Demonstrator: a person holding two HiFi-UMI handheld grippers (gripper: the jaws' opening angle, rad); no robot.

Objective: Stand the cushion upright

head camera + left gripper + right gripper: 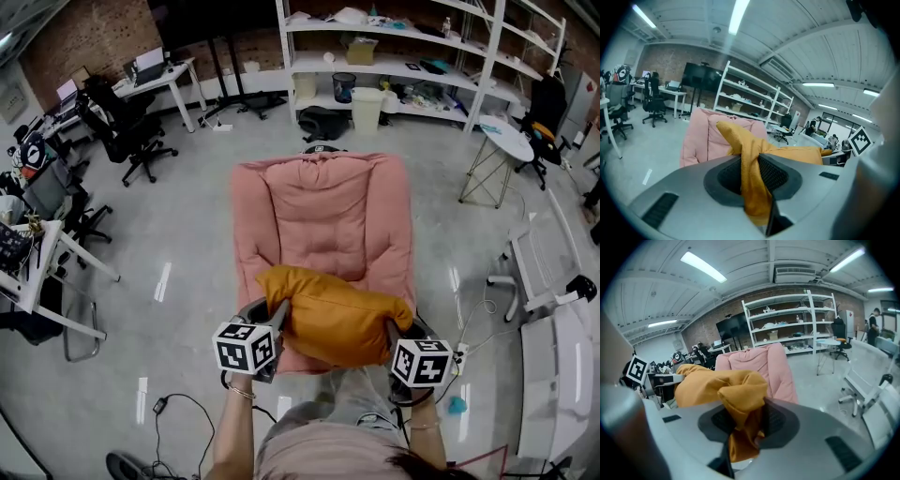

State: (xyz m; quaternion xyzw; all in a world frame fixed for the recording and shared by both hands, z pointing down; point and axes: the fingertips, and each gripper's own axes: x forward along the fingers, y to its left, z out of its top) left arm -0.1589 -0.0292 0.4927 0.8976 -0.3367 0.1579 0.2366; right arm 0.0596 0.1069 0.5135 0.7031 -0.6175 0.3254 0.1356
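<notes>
Head view looks steeply down on an orange cushion held across the front of a pink padded armchair on a glossy grey floor. The cushion runs left to right between the 2 grippers and covers the front edge of the seat. Whether it rests on the seat or hangs just above it cannot be told.

The left gripper has the cushion's left end and the right gripper has its right end. Each gripper carries 1 marker cube, the left cube and the right cube, close above the person's forearms.

Left gripper view shows the jaws clamped on a fold of orange fabric between the dark ribbed pads, with a pointed corner standing up above them. Right gripper view shows its jaws pressed on a crumpled wad of the same fabric, and the rest of the cushion stretches away to the left.

Beyond the armchair stand white shelving, black office chairs by a desk at left, and a small round white table at right.
</notes>
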